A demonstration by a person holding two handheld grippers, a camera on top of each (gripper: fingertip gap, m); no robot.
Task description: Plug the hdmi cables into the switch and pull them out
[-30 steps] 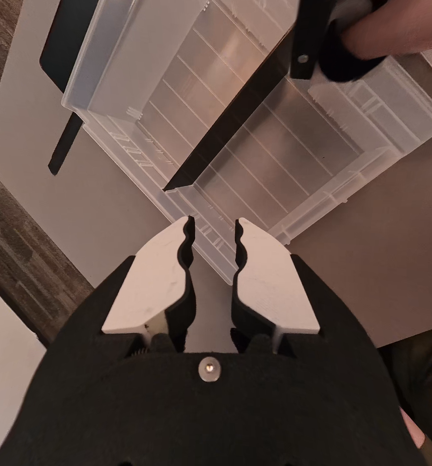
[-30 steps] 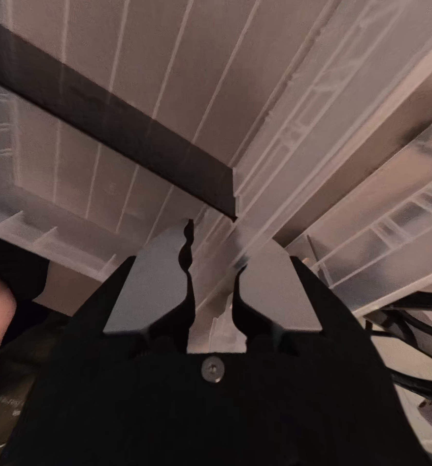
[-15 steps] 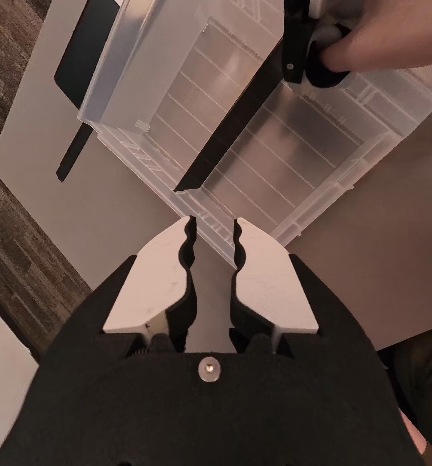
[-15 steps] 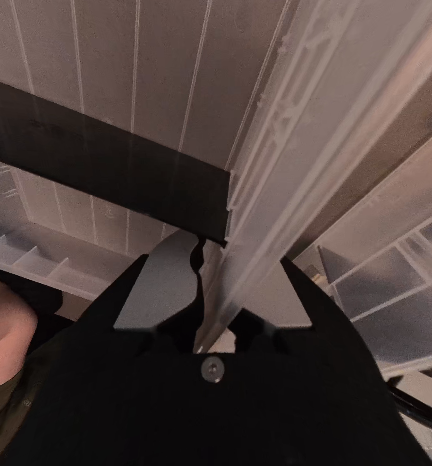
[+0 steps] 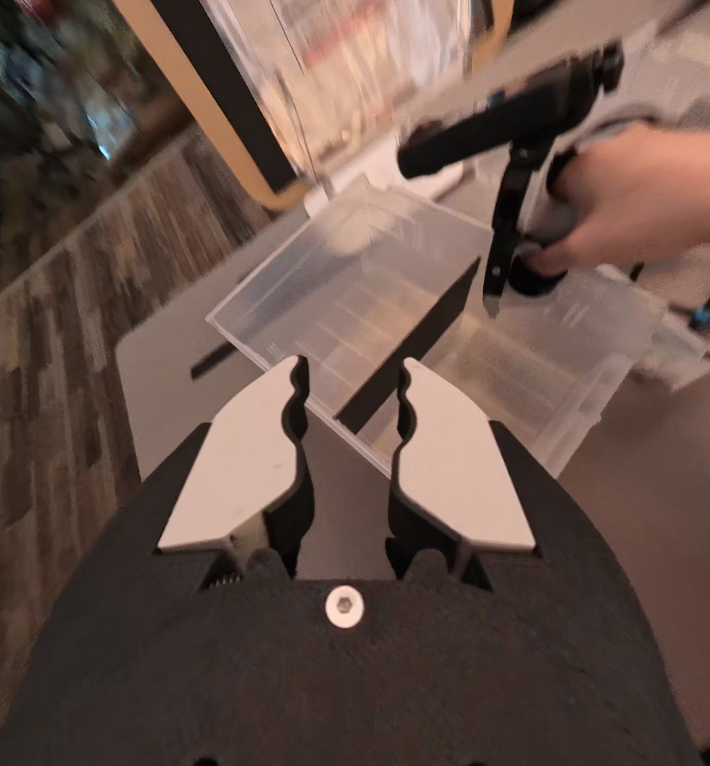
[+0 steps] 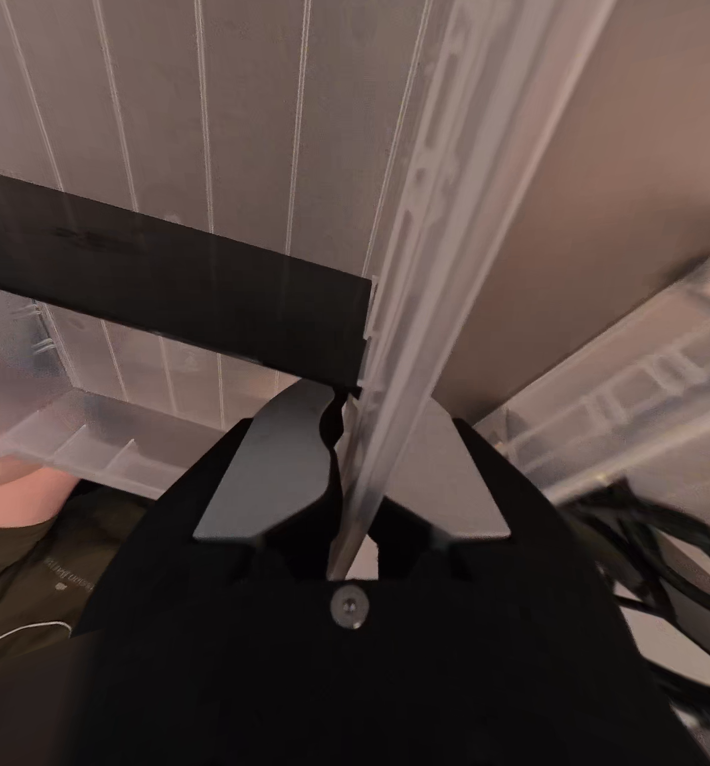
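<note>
Right wrist view: jaws astride bin rim [image 6: 411, 290].

Storage bin [image 5: 510, 373]: clear, frosted plastic, ribbed base. Divider [image 5: 411, 352]: black. Left gripper [image 5: 351, 369]: white fingers, black body. Table [image 5: 635, 518]: beige. Floor [image 5: 54, 373]: grey-brown streaked planks. Cables [image 6: 656, 551]: black.

The clear bin [image 5: 448, 340] is set on the table [image 5: 656, 518], a divider strip [image 5: 411, 352] laid across its inside. Cables [image 6: 643, 551] are seen right of the bin, beside a second bin [image 6: 618, 398].
</note>
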